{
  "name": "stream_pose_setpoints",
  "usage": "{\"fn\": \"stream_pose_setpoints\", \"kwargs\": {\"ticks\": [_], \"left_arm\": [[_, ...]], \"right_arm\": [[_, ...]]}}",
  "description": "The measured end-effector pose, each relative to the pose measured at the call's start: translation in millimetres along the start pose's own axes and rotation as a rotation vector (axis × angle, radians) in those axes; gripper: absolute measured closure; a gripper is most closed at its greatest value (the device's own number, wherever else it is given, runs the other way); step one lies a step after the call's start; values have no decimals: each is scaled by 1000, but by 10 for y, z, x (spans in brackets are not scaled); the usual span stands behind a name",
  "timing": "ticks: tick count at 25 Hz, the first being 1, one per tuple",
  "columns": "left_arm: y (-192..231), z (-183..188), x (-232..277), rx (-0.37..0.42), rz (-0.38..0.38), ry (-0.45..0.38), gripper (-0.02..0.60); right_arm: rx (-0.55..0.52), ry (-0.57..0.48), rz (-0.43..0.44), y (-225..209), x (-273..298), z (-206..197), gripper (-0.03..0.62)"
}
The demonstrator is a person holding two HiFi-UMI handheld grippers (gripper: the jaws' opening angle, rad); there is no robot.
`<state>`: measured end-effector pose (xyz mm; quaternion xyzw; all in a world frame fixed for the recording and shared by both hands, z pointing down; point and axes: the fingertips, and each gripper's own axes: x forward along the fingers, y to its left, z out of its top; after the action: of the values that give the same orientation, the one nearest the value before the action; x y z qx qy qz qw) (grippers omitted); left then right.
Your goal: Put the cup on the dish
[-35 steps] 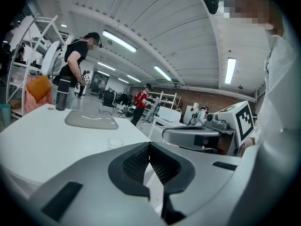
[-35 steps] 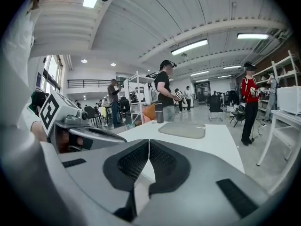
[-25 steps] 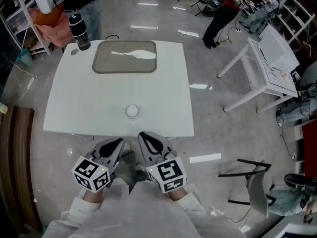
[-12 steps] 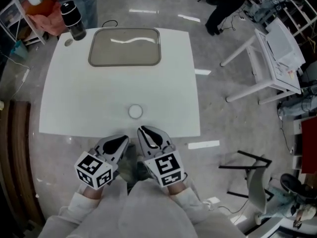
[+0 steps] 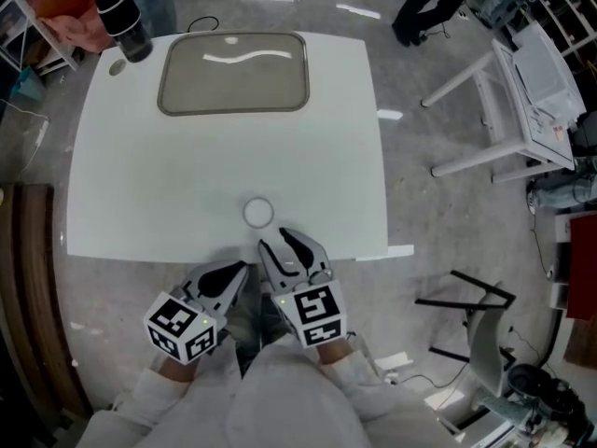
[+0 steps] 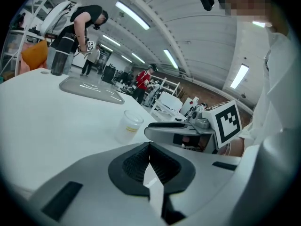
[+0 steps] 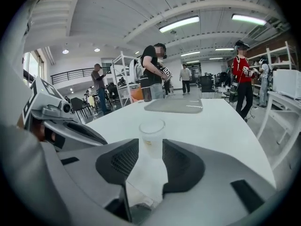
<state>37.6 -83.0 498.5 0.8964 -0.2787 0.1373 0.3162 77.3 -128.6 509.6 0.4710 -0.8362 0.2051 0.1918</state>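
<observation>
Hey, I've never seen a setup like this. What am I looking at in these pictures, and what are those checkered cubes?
A person holds a two-fingered tool in each hand: the left gripper and the right gripper. The cubes are part of them. One picture looks down from the person's head; the other two are from a camera on each gripper. On the table stand a clear cup, a grey dish and a dark bottle. Nothing is held: the left fingers are together; the right fingers have just been opening, with the cup ahead of them, not between them.
</observation>
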Motion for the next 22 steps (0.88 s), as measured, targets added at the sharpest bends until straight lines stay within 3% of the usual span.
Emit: {"fn": "stream_pose_setpoints", "kwargs": {"ticks": [8,22], "left_arm": [[133,-31,115,-19,-13,27,586],[481,87,94,-36,16,29,586]], "right_arm": [[-18,8,-45,-141,254,-30,299],[0,5,-41,-155,610,32,289]]}}
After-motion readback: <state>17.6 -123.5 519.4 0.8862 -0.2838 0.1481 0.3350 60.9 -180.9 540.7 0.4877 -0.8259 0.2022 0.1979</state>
